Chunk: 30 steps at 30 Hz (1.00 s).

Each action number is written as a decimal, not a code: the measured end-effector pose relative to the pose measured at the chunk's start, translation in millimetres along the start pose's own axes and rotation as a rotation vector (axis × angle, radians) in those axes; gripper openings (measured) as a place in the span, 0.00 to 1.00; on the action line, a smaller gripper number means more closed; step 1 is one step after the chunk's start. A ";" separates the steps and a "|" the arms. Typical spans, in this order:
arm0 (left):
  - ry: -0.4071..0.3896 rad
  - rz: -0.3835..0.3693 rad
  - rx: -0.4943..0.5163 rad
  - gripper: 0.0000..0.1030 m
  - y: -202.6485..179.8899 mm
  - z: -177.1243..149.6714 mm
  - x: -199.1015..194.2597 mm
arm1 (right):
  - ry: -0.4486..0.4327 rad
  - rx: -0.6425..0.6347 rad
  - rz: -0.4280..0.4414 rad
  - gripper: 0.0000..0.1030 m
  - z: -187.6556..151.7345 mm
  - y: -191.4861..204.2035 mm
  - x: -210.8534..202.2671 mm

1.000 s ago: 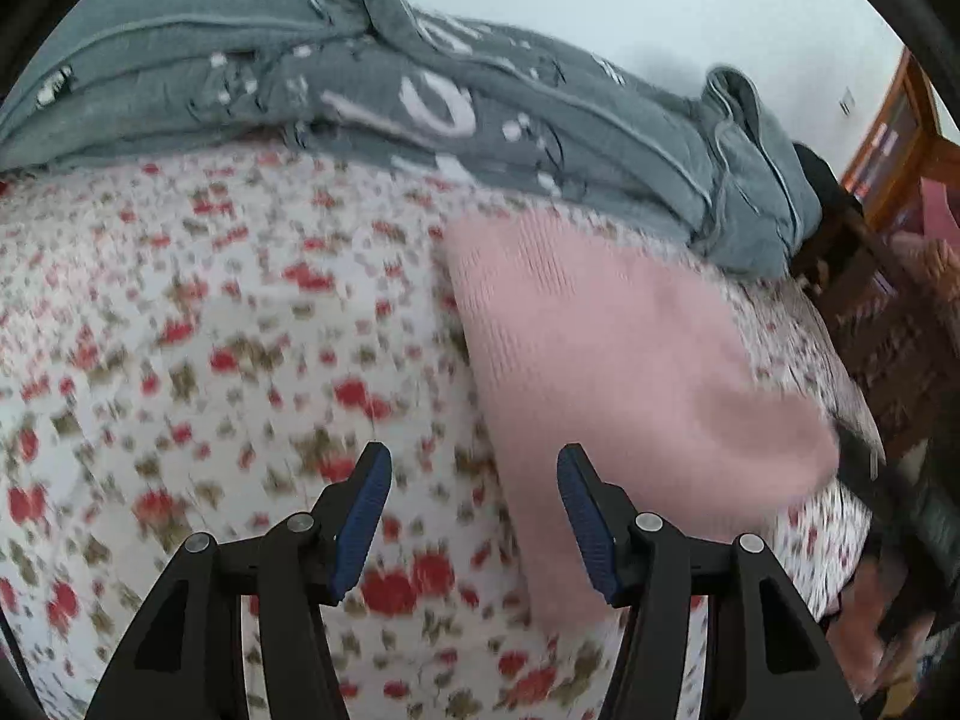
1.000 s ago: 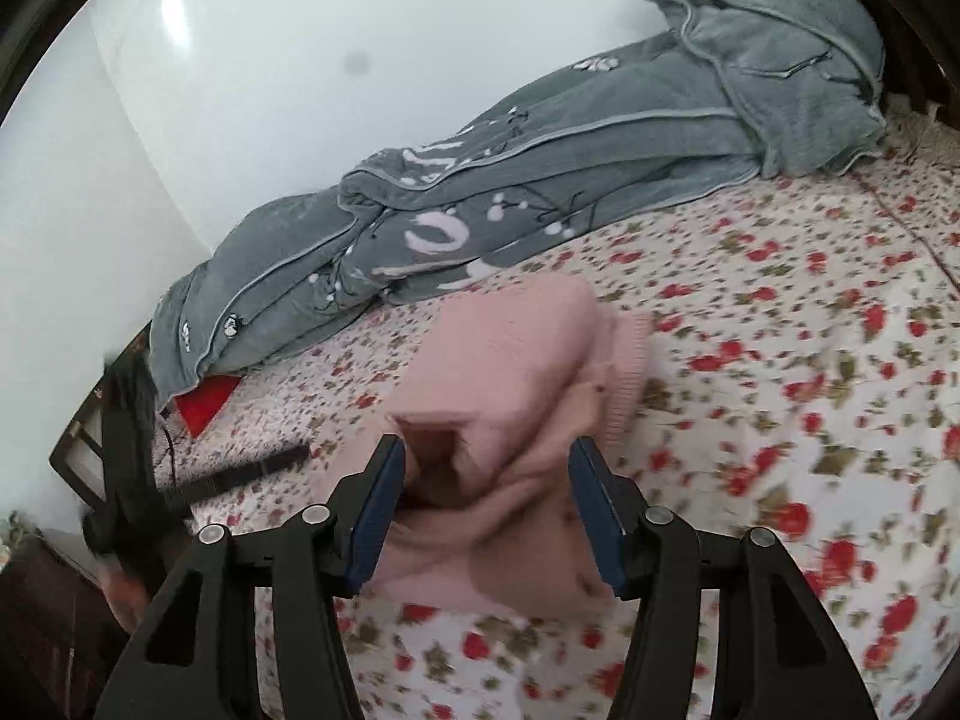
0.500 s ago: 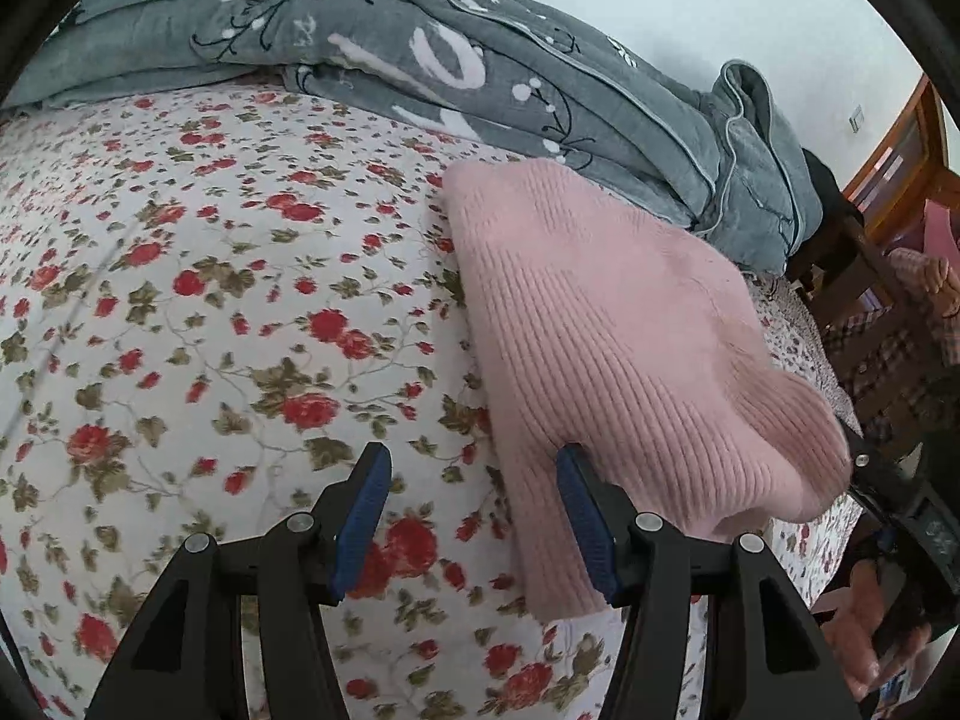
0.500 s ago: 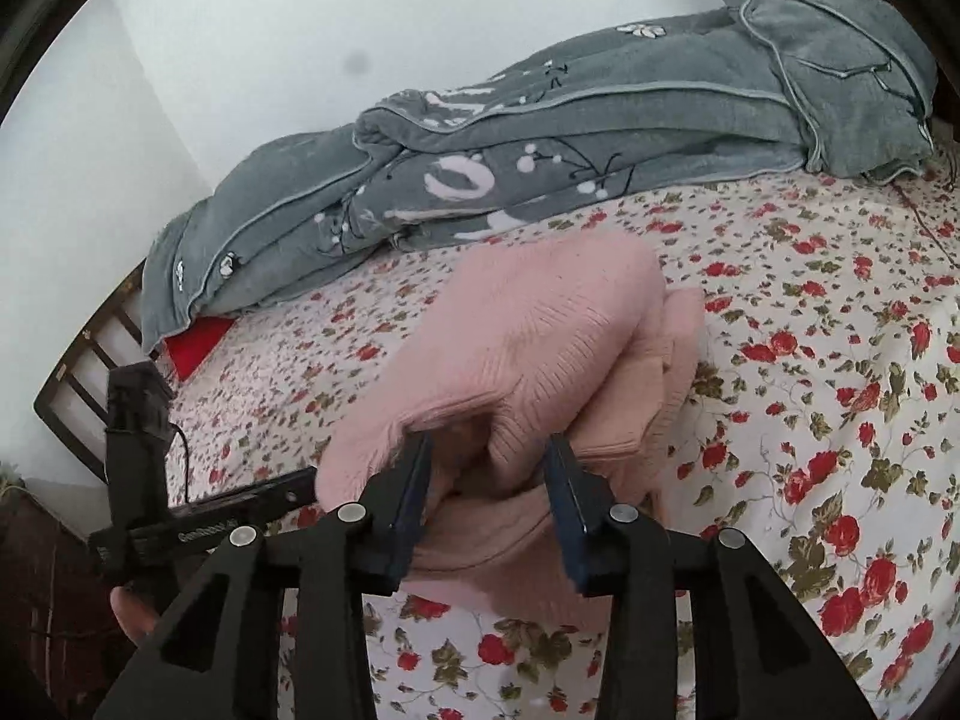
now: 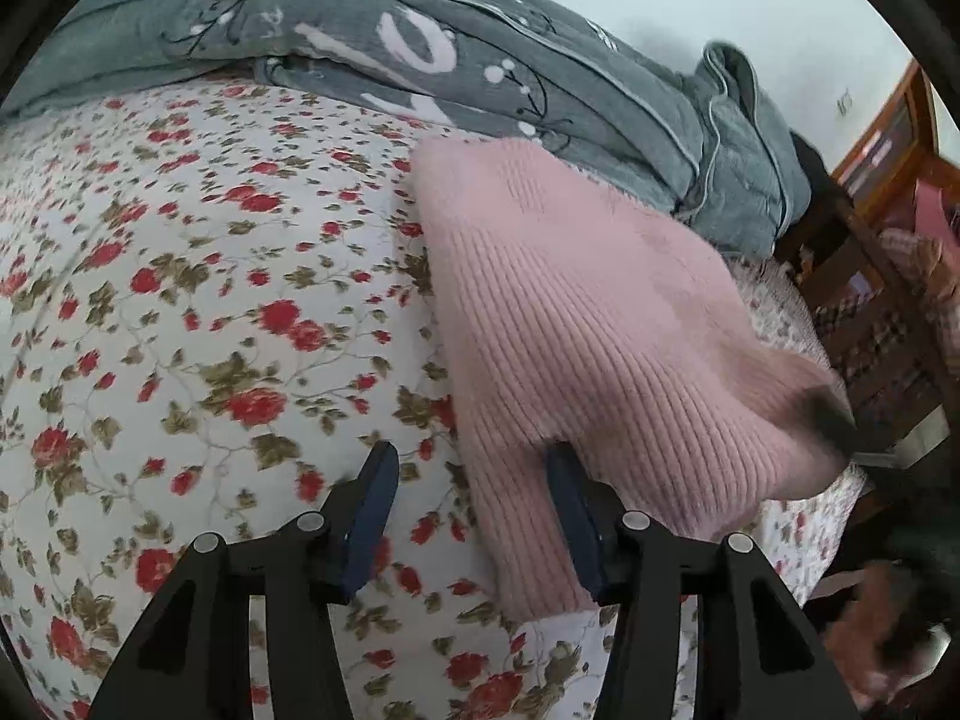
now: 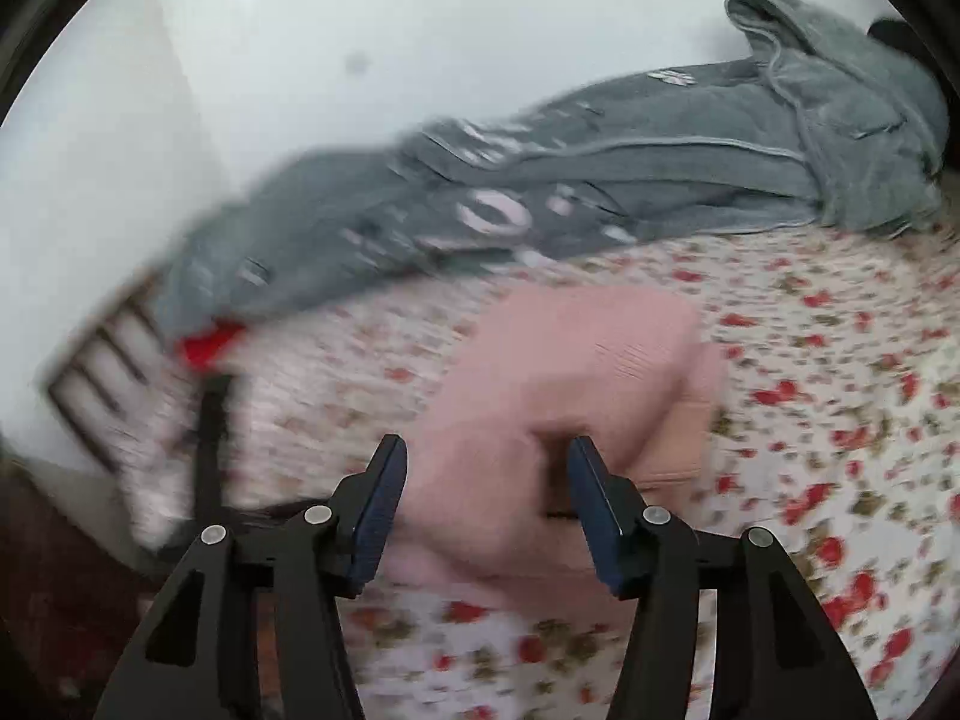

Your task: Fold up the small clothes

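Observation:
A pink ribbed sweater (image 5: pixel 588 324) lies folded on the floral bedsheet (image 5: pixel 180 300). My left gripper (image 5: pixel 474 480) hovers at its near left edge. The jaws are closing with that edge between them, close to the right pad, and the left pad is over bare sheet. In the right wrist view the sweater (image 6: pixel 576 372) bulges between the fingers of my right gripper (image 6: pixel 486 498). Those jaws are easing open, with the pads still against a thick fold. The sweater's far right corner (image 5: pixel 804 414) rides up over the right gripper's dark tip.
A grey quilt (image 5: pixel 480 78) is heaped along the wall at the back of the bed. Dark wooden furniture (image 5: pixel 882 312) stands past the bed's right edge. A red item (image 6: pixel 207 342) and wooden slats (image 6: pixel 96 378) lie beyond the bed's left end.
My right gripper narrowed onto a thick fold of the sweater, then widened a little. My left jaws narrowed and the sweater's edge came between them.

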State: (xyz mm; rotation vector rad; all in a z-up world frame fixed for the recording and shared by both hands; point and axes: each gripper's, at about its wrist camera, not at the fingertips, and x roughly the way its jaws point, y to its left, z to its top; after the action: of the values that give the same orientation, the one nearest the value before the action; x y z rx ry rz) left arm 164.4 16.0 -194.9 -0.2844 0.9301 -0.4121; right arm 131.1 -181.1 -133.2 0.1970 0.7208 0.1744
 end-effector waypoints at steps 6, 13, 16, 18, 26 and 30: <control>0.001 0.017 0.032 0.48 11.5 -4.4 -10.7 | -0.078 0.090 0.067 0.06 -24.2 -44.3 -12.5; -0.032 -0.069 0.061 0.49 -15.3 13.9 -20.1 | -0.016 0.115 -0.002 0.05 -50.7 -64.9 15.1; -0.049 -0.072 0.087 0.50 -30.7 17.9 -20.3 | -0.016 0.068 -0.033 0.13 -39.4 -55.7 2.1; -0.057 -0.053 0.102 0.51 -35.5 15.6 -14.3 | -0.050 0.008 -0.061 0.25 -29.8 -48.0 -10.7; 0.053 -0.049 0.080 0.55 -28.6 -5.1 16.6 | -0.156 -0.152 -0.044 0.34 11.7 -18.7 -14.9; 0.028 -0.038 0.088 0.55 -22.4 6.2 -0.6 | -0.031 -0.190 -0.168 0.21 -3.2 -28.7 39.8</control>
State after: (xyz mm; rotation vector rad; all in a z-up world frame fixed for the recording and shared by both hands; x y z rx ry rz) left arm 164.3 -3.2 -181.9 -0.2169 0.9326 -0.4918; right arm 161.0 -199.5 -167.7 -0.0418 0.6824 0.0790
